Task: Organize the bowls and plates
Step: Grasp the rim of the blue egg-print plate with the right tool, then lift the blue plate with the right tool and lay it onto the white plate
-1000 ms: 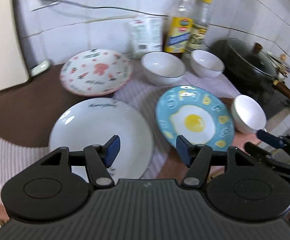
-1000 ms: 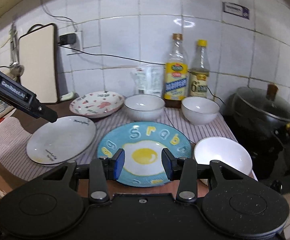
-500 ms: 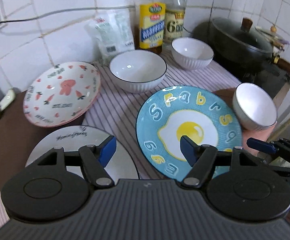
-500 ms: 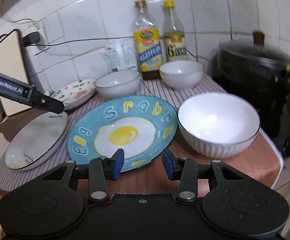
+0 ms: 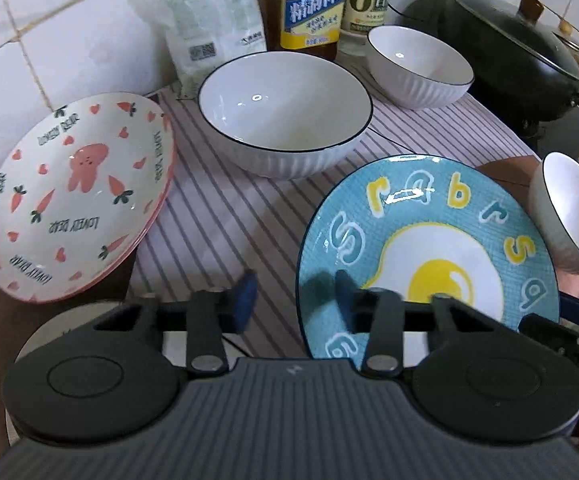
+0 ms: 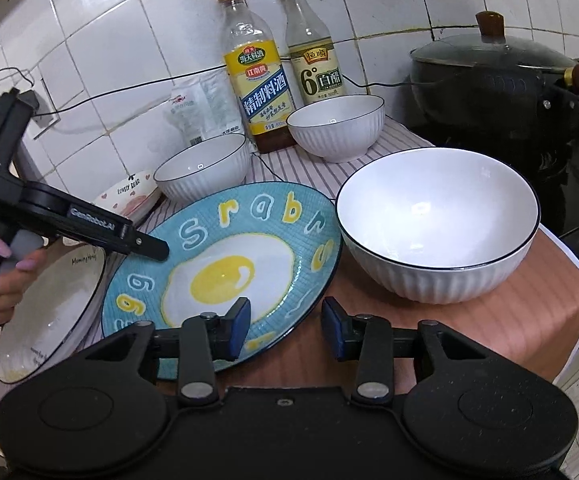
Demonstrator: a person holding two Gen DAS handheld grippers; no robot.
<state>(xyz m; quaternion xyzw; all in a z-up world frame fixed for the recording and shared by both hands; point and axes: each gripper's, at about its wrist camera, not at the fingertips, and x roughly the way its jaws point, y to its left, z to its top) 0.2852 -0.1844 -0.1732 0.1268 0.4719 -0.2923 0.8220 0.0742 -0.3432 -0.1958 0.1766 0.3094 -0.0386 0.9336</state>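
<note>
On the striped cloth sits the blue egg plate, with both tools bearing on it from opposite sides. The left gripper straddles the plate's left rim; its jaws have just been closing and now stand at a narrow gap, one pad over the cloth, the other over the plate, neither visibly pressing. The right gripper straddles the plate's near rim, and its jaws too have just been closing to a narrow gap with no pad seen to bite.

The chief risk is a poor bite on a thin, glazed rim: if either pad lands on the slope rather than across the edge, the plate may skid or tip when lifted. A lift from one side only would likely tilt it into the near bowl, which stands just beside the plate on the bare countertop, close to the counter's edge, where a knock could send it off.

Around it, the white plate lies just beside the blue plate's left, under the left tool. The rabbit plate rests further back. Two more bowls, the middle bowl and the far bowl, stand before the bottles and a lidded pot.
</note>
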